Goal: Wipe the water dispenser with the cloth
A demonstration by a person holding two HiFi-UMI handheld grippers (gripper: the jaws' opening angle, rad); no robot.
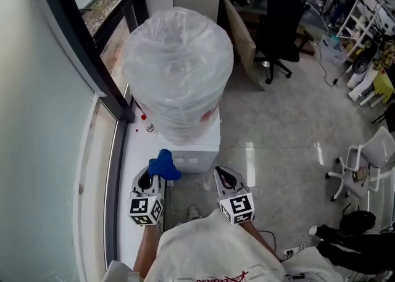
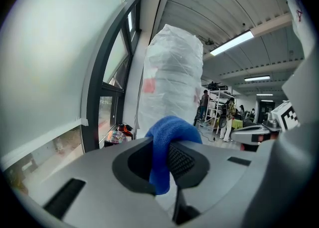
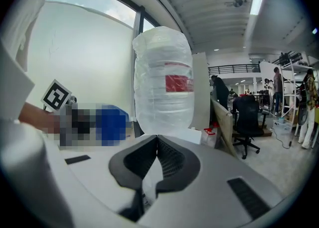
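Right by the window, the water dispenser (image 1: 197,148) stood against the sill, with its big bottle (image 1: 179,65) on top wrapped in clear plastic. The left gripper (image 2: 162,159) had its jaws clamped on the blue cloth (image 2: 169,134), which bulged out past them in a bunched wad. In the head view that wad sat at the dispenser's front left corner, touching it or as good as, couldn't really tell which. The right gripper (image 3: 156,158) had its jaws pressed together with nothing in them, and it hovered just beside the dispenser's front right side. The 2 grippers were side by side, both pointing at the dispenser. A small red-capped bottle (image 1: 147,124) lay on the sill beside the dispenser, and a black office chair (image 1: 278,28) stood well behind it.
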